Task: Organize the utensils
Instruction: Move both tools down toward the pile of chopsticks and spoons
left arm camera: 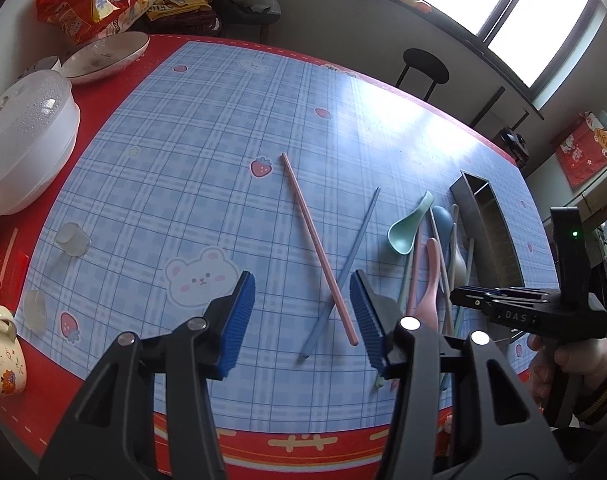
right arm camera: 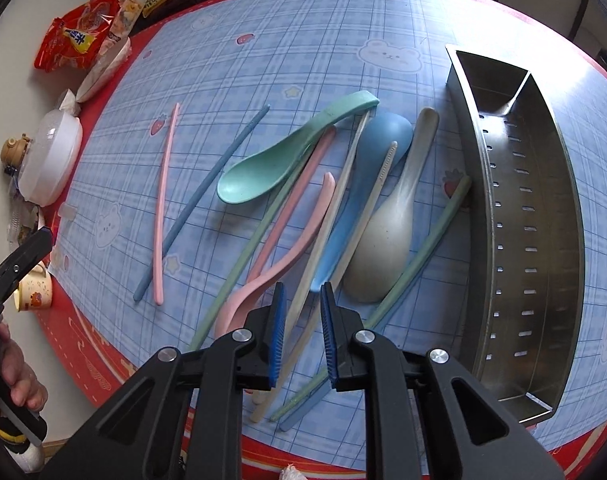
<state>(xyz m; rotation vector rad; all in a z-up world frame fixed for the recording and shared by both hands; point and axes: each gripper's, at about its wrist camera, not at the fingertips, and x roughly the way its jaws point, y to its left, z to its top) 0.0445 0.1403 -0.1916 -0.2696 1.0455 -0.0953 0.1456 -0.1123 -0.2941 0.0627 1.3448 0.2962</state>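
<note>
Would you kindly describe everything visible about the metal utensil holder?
The metal utensil holder is a long, narrow trough of brushed steel, lying on the plaid tablecloth right of the utensil pile. Slots perforate its inner walls; a divider partitions off its far end. It appears empty. A green chopstick tip reaches its left wall.

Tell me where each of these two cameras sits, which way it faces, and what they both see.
Left wrist: on the open left gripper, looking down across the table at the crossed pink chopstick and blue chopstick; the right gripper and hand show at right.
Right wrist: on the open right gripper, above the utensil pile beside the metal caddy.
Shared: chopsticks, green spoon, caddy.
</note>
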